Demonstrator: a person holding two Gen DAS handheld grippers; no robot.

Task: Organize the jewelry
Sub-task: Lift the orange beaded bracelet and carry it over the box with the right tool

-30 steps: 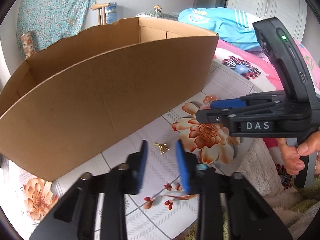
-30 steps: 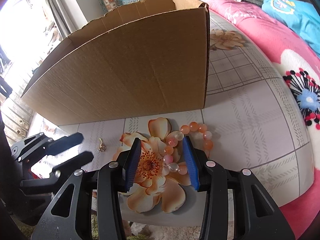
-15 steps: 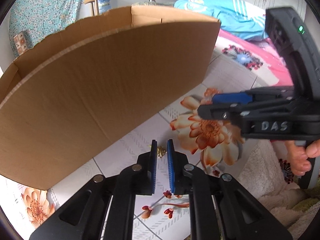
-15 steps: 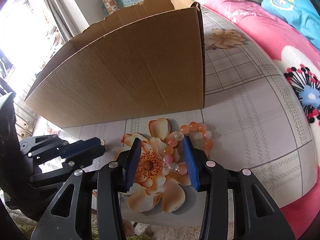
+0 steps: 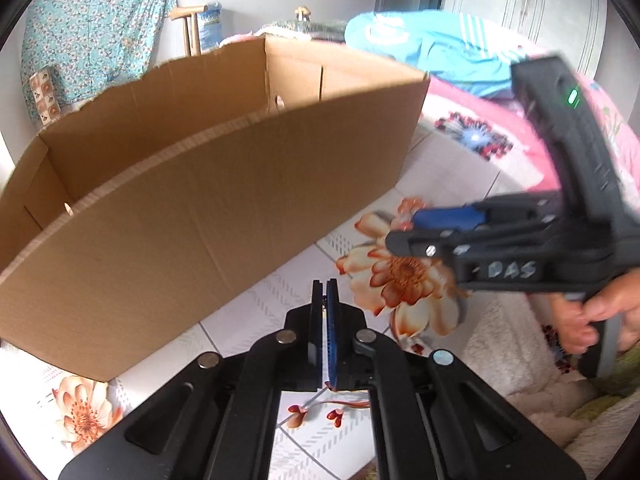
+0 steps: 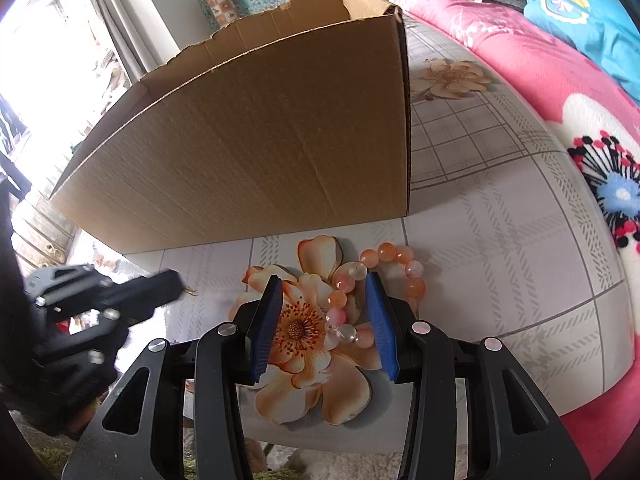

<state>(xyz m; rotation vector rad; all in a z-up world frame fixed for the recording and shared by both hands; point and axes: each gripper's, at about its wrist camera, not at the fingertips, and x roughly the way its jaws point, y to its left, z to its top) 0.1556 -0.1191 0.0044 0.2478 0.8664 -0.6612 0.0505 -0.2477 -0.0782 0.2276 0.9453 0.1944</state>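
My left gripper is shut, lifted above the tablecloth in front of the cardboard box. The small gold earring is hidden in the left wrist view; in the right wrist view a gold bit shows at the left gripper's tip. My right gripper is open and hangs low over the orange bead bracelet, whose near beads lie between its fingers. The right gripper also shows in the left wrist view.
The open brown box stands behind both grippers on the floral tablecloth. A pink flowered blanket and a blue garment lie to the right. A fluffy rug is below the table's edge.
My left gripper has closed around the gold earring and risen, so the box's inside now shows. The right gripper has stayed open over the bracelet.
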